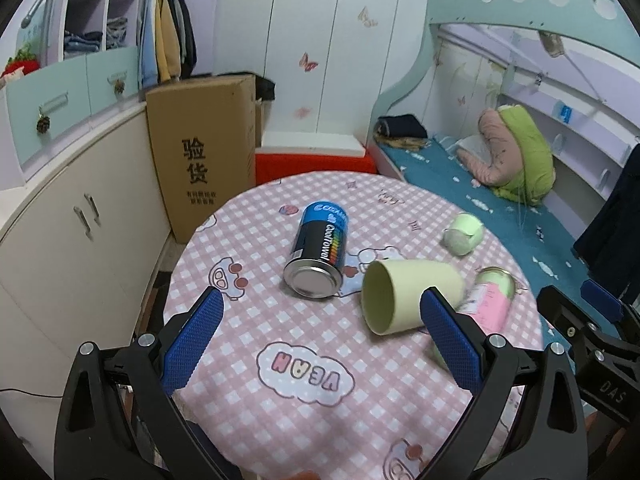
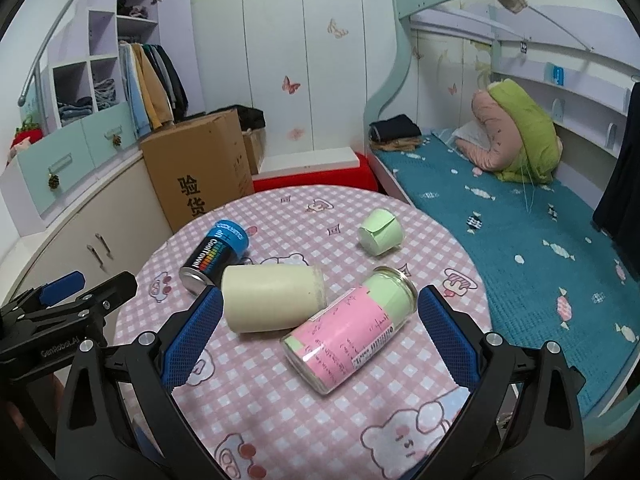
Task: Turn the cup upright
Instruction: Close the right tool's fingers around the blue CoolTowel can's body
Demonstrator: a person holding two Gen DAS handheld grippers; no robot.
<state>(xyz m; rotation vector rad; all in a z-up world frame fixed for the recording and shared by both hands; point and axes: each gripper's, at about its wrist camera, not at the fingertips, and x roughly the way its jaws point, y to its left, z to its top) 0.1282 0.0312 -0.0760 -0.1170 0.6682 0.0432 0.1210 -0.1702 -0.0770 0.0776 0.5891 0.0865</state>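
Observation:
A pale yellow cup (image 1: 408, 294) lies on its side on the pink checked round table (image 1: 304, 320), its open mouth facing my left gripper; it also shows in the right wrist view (image 2: 270, 298). My left gripper (image 1: 324, 312) is open and empty, just short of the cup, with its right finger (image 1: 452, 344) in front of the cup's near side. My right gripper (image 2: 318, 312) is open and empty, its fingers standing either side of the cup and a pink-and-green jar (image 2: 350, 330) that lies against the cup.
A blue and black can (image 1: 320, 250) lies on its side left of the cup. A small green paper cup (image 1: 464, 234) lies at the table's far right. A cardboard box (image 1: 204, 148) and cabinets stand left, a bed (image 2: 520, 248) right.

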